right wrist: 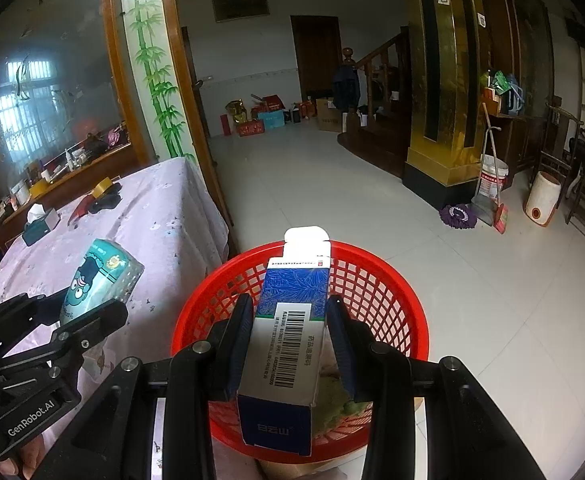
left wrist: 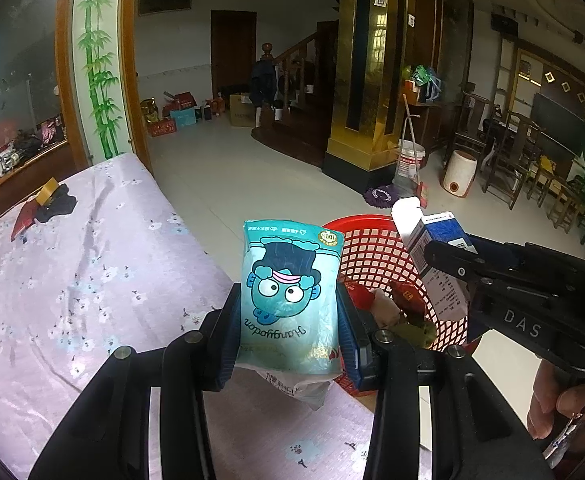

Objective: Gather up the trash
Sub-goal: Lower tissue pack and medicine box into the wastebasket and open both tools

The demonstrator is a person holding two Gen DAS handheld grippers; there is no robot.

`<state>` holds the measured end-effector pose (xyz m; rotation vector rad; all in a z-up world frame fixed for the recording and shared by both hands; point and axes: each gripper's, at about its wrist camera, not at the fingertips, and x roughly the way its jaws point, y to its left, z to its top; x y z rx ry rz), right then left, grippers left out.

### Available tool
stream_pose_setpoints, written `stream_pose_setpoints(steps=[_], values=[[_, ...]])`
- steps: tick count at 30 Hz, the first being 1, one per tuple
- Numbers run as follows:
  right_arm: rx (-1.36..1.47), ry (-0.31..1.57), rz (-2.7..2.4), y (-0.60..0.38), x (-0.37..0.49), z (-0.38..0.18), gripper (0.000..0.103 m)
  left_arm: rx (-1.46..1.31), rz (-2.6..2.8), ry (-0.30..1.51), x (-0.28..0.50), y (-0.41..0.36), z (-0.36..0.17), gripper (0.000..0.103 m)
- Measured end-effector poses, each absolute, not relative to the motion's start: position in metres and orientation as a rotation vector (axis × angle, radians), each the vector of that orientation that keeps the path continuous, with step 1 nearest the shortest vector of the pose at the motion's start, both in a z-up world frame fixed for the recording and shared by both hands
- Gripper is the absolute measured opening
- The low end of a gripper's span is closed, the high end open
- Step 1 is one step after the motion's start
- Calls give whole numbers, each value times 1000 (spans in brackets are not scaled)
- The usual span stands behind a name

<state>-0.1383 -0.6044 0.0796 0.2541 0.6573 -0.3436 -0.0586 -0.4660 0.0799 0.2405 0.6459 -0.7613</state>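
My left gripper (left wrist: 288,316) is shut on a teal tissue pack (left wrist: 290,300) printed with a cartoon face, held at the edge of the table beside the red mesh basket (left wrist: 372,252). A blue and white cardboard box (right wrist: 288,332) with a barcode sits between the pads of my right gripper (right wrist: 288,344), which is shut on it right above the basket (right wrist: 376,280). From the left wrist view the same box (left wrist: 432,248) hangs over the basket's far side in the right gripper (left wrist: 452,264). The right wrist view shows the tissue pack (right wrist: 96,276) in the left gripper (right wrist: 88,312). Wrappers lie in the basket.
A lilac flowered cloth covers the table (left wrist: 72,264), with a tape roll (right wrist: 104,186), dark cloth and a tissue box (right wrist: 40,220) at its far end. The basket stands on a pale tiled floor (right wrist: 492,280). A gold pillar (right wrist: 440,100), mop, buckets and chairs stand beyond.
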Motion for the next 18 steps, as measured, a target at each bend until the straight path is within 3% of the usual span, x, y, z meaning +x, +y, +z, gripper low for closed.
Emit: stream_pose_setpoints(steps=[11, 14, 15, 17, 18], values=[[351, 638, -335, -641, -135, 84, 42, 214, -828, 693, -47, -506, 78, 41], [405, 635, -338, -657, -131, 81, 43, 210, -875, 721, -44, -521, 72, 58], [420, 642, -341, -662, -129, 79, 51, 213, -875, 724, -44, -524, 70, 67], [426, 641, -360, -667, -131, 79, 63, 206, -864, 726, -45, -522, 69, 67], [426, 623, -371, -667, -137, 81, 63, 197, -862, 720, -47, -518, 71, 67]])
